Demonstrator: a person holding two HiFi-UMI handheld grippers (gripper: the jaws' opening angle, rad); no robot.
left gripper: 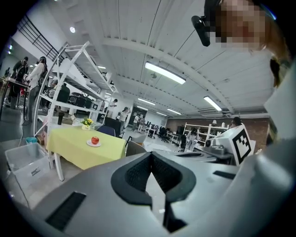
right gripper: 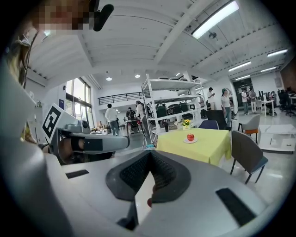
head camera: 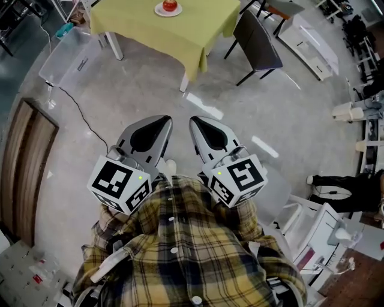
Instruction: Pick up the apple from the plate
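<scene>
While the apple (head camera: pixel 170 5) sits red and upright on its white plate (head camera: pixel 158 11), on a table (head camera: pixel 180 33) draped in yellow-green cloth, the person who wears a plaid shirt (head camera: pixel 180 246) stands well apart from it, across a stretch of grey floor. Both hand-held tools are drawn in just before the chest, side by side and apart from each other. The left gripper (head camera: pixel 161 123) has its jaws pressed together with nothing between them, and the right gripper (head camera: pixel 198 124) is likewise closed and empty; each points slightly below level toward the table. In the gripper views the fruit appears small and distant above the dark ribbed pads, with a small pot of yellow flowers (right gripper: pixel 186 123) behind it on the cloth. A dark chair (head camera: pixel 258 39) stands at the table's right side, a clear plastic bin (head camera: pixel 69 54) on the floor to its left, and a black cable (head camera: pixel 84 117) trails across the floor. White shelving (right gripper: pixel 166 99) and several people fill the hall beyond.
</scene>
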